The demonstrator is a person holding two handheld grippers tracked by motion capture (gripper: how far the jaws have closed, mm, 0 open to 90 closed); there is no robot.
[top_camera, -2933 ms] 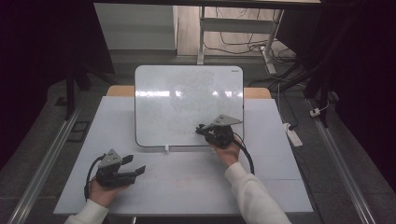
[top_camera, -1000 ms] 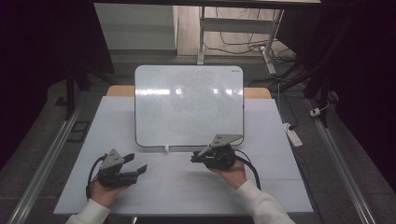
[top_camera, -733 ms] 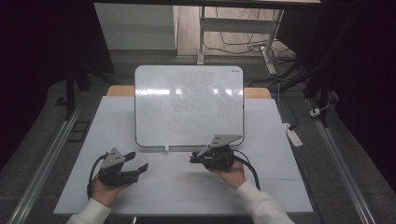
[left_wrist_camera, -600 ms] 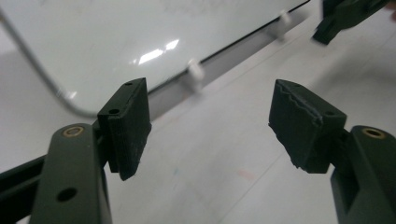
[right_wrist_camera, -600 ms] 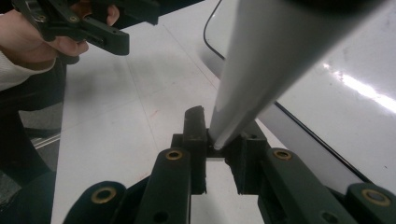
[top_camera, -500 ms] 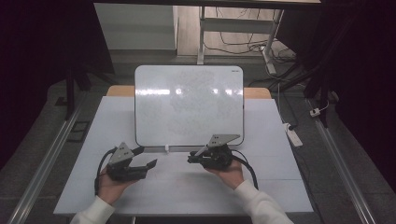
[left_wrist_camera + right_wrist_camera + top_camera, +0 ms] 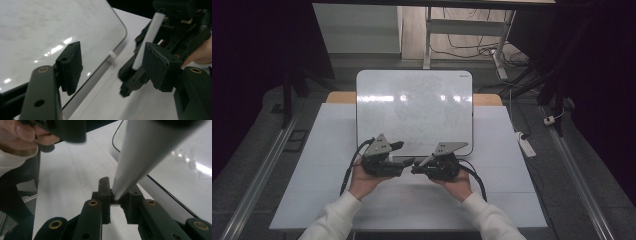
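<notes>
— What's the right gripper (image 7: 414,170) got?
— A white marker (image 7: 140,157), clenched at the jaws; left gripper (image 7: 407,153) is released, jaws just narrowing, one pad beside the marker.
— Where?
— Over the table (image 7: 312,175), just before the whiteboard (image 7: 414,107).

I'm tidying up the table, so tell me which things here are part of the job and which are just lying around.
In the job:
- white marker, clamped in the right hand-held gripper
- left hand-held gripper, jaws open, close to the marker
- whiteboard
- small white cap by the whiteboard's edge

Lying about:
- power strip on the floor
- floor cables
</notes>
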